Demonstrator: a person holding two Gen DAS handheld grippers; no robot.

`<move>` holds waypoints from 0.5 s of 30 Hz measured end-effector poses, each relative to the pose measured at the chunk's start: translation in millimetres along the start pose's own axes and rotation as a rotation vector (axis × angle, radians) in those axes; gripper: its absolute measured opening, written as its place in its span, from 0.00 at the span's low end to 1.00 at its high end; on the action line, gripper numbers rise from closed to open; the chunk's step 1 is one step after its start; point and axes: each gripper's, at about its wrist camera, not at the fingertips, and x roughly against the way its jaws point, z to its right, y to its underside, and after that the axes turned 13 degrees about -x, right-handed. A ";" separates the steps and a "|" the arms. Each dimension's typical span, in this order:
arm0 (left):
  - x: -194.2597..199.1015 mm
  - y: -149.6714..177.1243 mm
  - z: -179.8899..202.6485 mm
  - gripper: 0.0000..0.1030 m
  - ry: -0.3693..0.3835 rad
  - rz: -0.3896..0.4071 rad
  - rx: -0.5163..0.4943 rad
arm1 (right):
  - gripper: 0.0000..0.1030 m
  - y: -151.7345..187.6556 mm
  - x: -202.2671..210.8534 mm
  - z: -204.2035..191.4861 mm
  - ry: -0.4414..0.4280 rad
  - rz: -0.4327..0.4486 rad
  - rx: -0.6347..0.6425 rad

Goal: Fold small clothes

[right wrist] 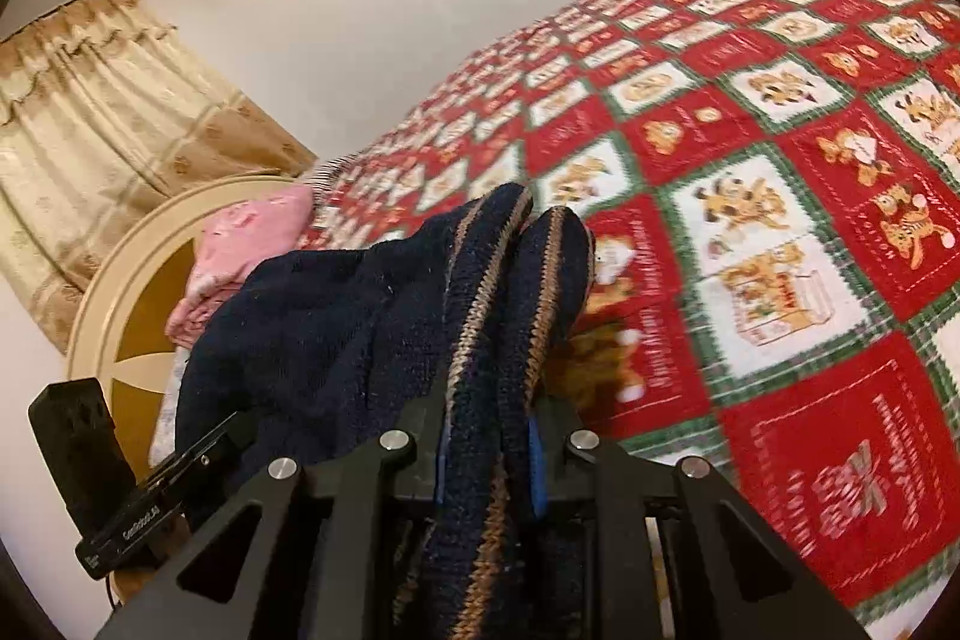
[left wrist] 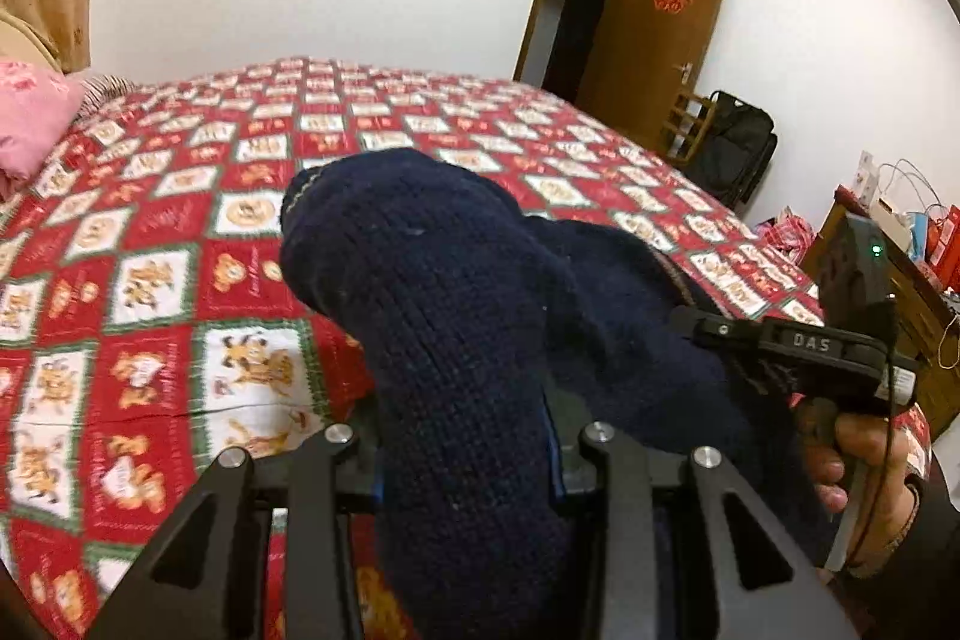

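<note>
A dark navy knitted garment [left wrist: 456, 292] with tan-striped ribbed hems [right wrist: 480, 292] is held up above the bed between both grippers. My left gripper [left wrist: 465, 436] is shut on a thick bunched fold of the plain knit, which bulges forward past the fingers. My right gripper [right wrist: 489, 436] is shut on the striped hem folds, with blue pads [right wrist: 536, 454] pressing the cloth. In the left wrist view the right gripper's body [left wrist: 804, 346] and the hand holding it show at the right. The left gripper's body [right wrist: 138, 508] shows at the lower left of the right wrist view.
The bed carries a red, white and green patchwork cover [left wrist: 180, 232] with teddy-bear squares. A pink pillow [left wrist: 30, 124] lies by the headboard [right wrist: 120, 292]. A brown door [left wrist: 654, 34], a dark suitcase [left wrist: 738, 142] and a cluttered wooden cabinet [left wrist: 900, 280] stand to the right.
</note>
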 end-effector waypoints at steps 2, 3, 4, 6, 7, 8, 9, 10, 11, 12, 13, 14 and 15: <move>17.5 1.3 0.5 0.36 -0.022 0.017 -0.011 | 0.19 6.6 4.8 -12.6 -0.026 -0.004 0.013; 23.1 2.1 0.1 0.36 -0.025 0.023 -0.009 | 0.19 10.5 6.7 -18.8 -0.036 -0.006 0.019; 31.6 3.7 -2.1 0.36 -0.028 0.032 -0.002 | 0.19 15.1 8.5 -26.6 -0.049 -0.008 0.030; 49.3 7.3 -8.1 0.36 -0.040 0.038 0.018 | 0.18 23.8 10.9 -39.5 -0.076 -0.015 0.041; 56.4 9.2 -11.1 0.36 -0.042 0.043 0.028 | 0.18 27.5 11.7 -45.8 -0.086 -0.018 0.046; 65.8 12.1 -14.7 0.36 -0.043 0.054 0.039 | 0.18 33.5 12.1 -54.0 -0.100 -0.025 0.051; 75.5 15.6 -17.9 0.36 -0.051 0.061 0.043 | 0.18 37.9 12.0 -60.7 -0.111 -0.031 0.054; 82.3 18.5 -20.0 0.36 -0.060 0.065 0.047 | 0.18 42.1 11.6 -66.6 -0.124 -0.037 0.057; 90.3 21.7 -23.3 0.36 -0.071 0.070 0.052 | 0.18 48.1 10.7 -75.4 -0.139 -0.047 0.065; 97.2 25.0 -25.7 0.36 -0.084 0.073 0.056 | 0.18 53.5 9.5 -83.0 -0.150 -0.055 0.074; 105.7 28.9 -29.5 0.36 -0.098 0.074 0.059 | 0.18 59.9 7.9 -91.4 -0.162 -0.065 0.082; 112.9 32.8 -33.3 0.36 -0.112 0.073 0.065 | 0.18 63.4 6.5 -96.5 -0.170 -0.071 0.086; 117.6 35.2 -36.1 0.36 -0.122 0.070 0.073 | 0.18 69.2 4.2 -104.8 -0.180 -0.081 0.094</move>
